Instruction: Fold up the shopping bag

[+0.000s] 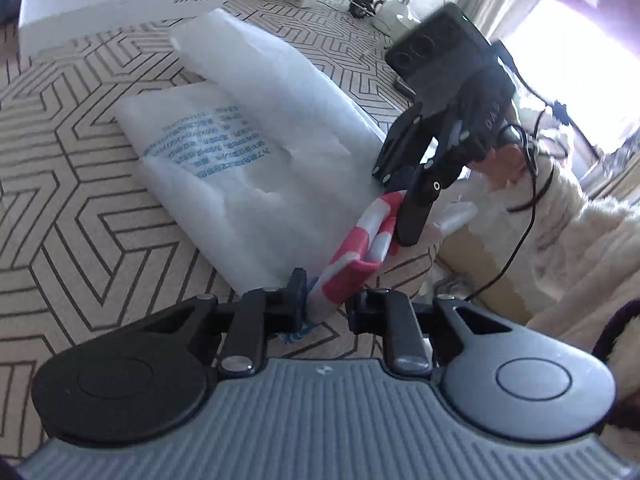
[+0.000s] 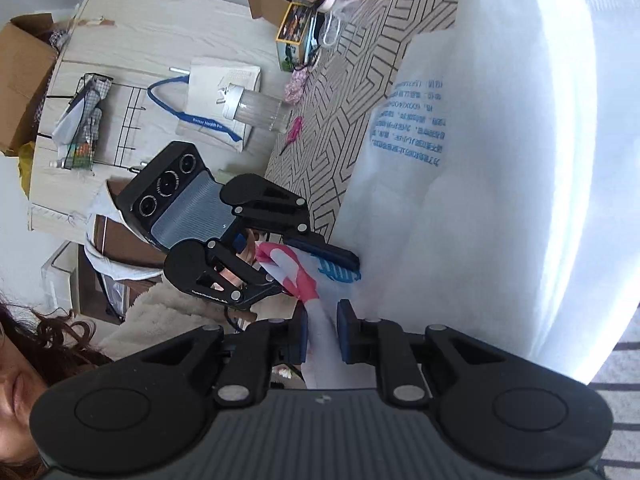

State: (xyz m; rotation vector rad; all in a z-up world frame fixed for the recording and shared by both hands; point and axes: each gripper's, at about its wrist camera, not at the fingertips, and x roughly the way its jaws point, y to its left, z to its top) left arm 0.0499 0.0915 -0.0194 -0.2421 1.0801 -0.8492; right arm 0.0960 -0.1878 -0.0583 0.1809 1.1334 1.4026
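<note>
Left gripper point(image 1: 325, 294) clamped on the red-and-white handle point(image 1: 362, 240); right gripper point(image 2: 322, 330) clamped on the white shopping bag point(image 1: 256, 152), already doubled flat on the patterned surface point(image 1: 80, 184). Best kept taut, edges aligned.

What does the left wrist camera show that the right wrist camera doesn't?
Only the left wrist view shows the white box and the pump bottle at the table's far edge. Only the right wrist view shows the cardboard box, the tote bag and the clear ribbed jar on the floor. Both show the white shopping bag on the patterned tablecloth, with each hand-held gripper, left and right, pinching its red-and-white handle.
</note>
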